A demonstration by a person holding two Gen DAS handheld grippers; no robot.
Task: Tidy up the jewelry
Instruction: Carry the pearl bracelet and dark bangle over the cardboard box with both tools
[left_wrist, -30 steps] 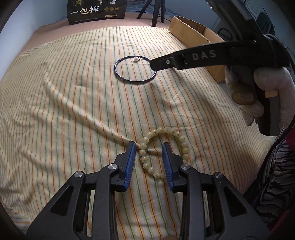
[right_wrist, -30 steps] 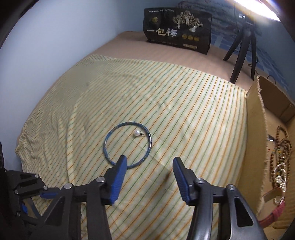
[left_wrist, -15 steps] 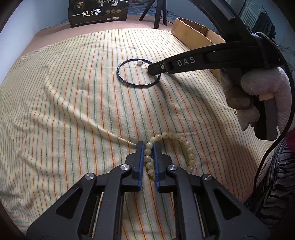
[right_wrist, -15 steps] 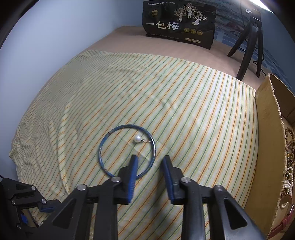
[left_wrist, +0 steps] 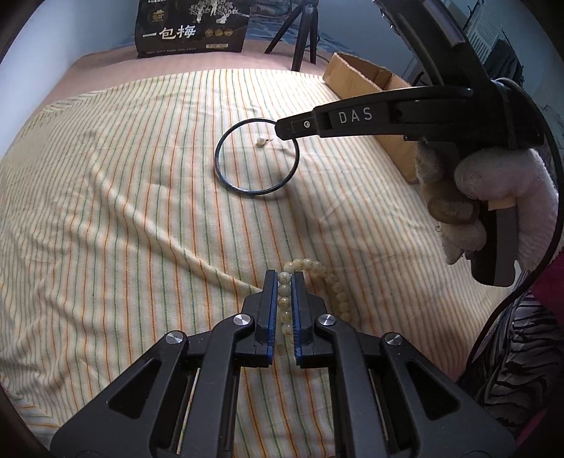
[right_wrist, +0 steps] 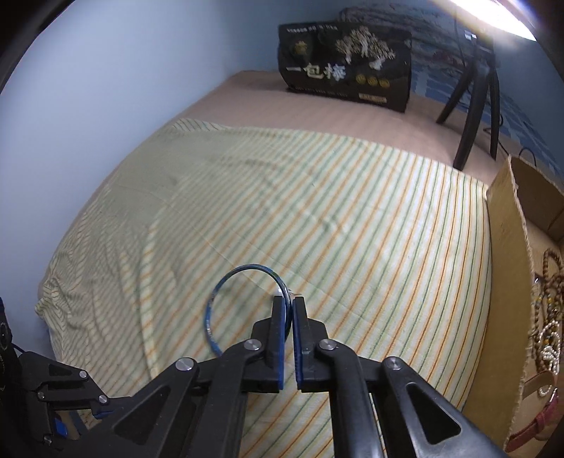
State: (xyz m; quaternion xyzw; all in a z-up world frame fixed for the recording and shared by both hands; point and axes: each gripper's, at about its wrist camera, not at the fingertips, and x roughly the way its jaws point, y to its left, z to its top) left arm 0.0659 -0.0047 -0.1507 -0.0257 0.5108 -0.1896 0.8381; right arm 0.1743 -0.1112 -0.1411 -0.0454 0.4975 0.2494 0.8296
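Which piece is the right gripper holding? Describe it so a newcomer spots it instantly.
Start at the striped cloth covering the bed, left of the cardboard box. The right gripper is shut on a thin dark blue bangle, a plain smooth hoop, unlike the cream bead bracelet in the left gripper.

A cloth (left_wrist: 123, 211) lies spread over the bed (left_wrist: 105, 60). On the cloth, toward the far side, rests a bangle (left_wrist: 225, 179), with a small pearl piece (left_wrist: 261, 142) inside its ring. Nearer, a bead bracelet (left_wrist: 331, 282) lies on the cloth, well apart from the bangle. The left tongs (left_wrist: 284, 282) sit at the near edge, closed over the bracelet's left strand. The right tongs (right_wrist: 289, 306) reach in from the right and grip the bangle's right rim. Along the cloth's right edge stands a cardboard box (right_wrist: 507, 246) with jewelry (right_wrist: 546, 317) in it. At the far end of the bed stand a bag (left_wrist: 192, 28) and, to its right, a tripod (left_wrist: 299, 31).
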